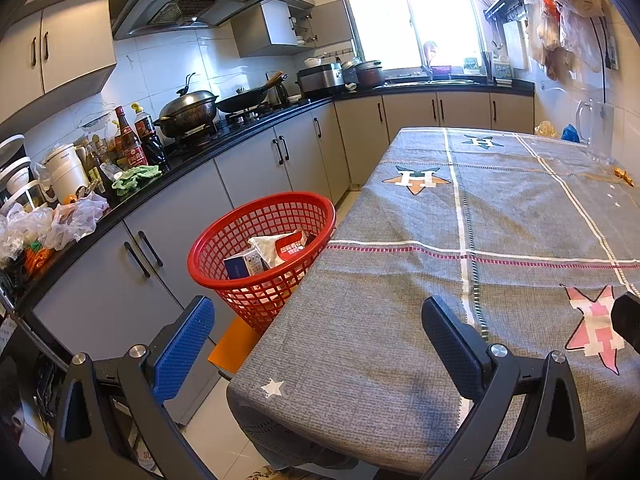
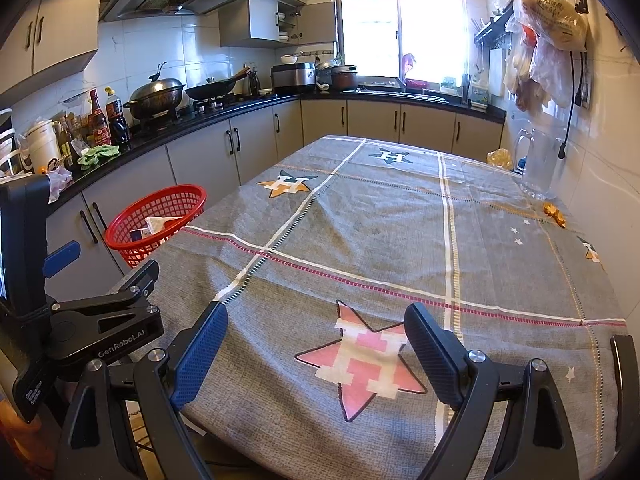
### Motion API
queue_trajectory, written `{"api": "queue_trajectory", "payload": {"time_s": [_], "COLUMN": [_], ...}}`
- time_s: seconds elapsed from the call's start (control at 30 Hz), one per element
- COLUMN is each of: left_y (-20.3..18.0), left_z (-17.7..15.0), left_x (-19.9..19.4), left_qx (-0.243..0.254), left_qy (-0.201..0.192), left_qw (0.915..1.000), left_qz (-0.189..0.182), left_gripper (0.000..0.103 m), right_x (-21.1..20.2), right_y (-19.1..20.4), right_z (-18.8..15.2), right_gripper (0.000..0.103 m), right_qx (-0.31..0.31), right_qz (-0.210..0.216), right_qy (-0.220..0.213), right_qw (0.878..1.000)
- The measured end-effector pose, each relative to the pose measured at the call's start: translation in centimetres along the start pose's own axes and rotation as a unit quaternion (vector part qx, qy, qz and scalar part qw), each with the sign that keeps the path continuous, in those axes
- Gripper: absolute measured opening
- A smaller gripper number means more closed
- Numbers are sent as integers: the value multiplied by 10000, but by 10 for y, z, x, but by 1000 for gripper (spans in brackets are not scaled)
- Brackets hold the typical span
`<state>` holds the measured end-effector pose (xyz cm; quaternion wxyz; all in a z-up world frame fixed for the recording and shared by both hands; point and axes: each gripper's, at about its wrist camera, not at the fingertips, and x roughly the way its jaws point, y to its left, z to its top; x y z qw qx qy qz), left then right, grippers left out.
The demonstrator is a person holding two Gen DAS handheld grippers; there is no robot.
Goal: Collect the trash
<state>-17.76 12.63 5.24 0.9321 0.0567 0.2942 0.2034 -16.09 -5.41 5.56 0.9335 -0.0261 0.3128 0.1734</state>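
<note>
A red mesh basket (image 1: 224, 236) stands at the table's left edge, holding a small box (image 1: 242, 265) and a white and red wrapper (image 1: 280, 246); it also shows in the right wrist view (image 2: 120, 232). My left gripper (image 1: 318, 326) is open and empty, over the table's near left corner, short of the basket. My right gripper (image 2: 316, 332) is open and empty, over the pink star on the grey tablecloth (image 2: 400, 232). The left gripper's body (image 2: 92, 320) shows at the left of the right wrist view. Small orange scraps (image 2: 554, 213) lie at the table's far right.
A glass jug (image 2: 540, 164) and an orange bag (image 2: 500, 158) stand at the table's far right corner. The counter (image 1: 180, 160) on the left carries bottles, pots and plastic bags. Bags hang on the right wall (image 2: 552, 20).
</note>
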Motion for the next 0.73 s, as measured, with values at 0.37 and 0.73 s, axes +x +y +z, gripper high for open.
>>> {"api": "queue_trajectory", "payload": {"time_s": [0.37,0.73], "left_y": [-9,-83], "left_z": [-1,29], "left_x": [5,14], "left_qx": [130,740], "left_qy": [-2,168], "left_qw": [9998,9912], "left_qz": [-124,-1083], "left_gripper": [103,103], "right_x": [10,32], "right_y": [-26,-109], "right_z": [0,11], "right_gripper": [93,97], "right_qx": [470,1208], "right_qz": [-123,-950], "right_qy": [167,411], "right_qw": [9987,9873]}}
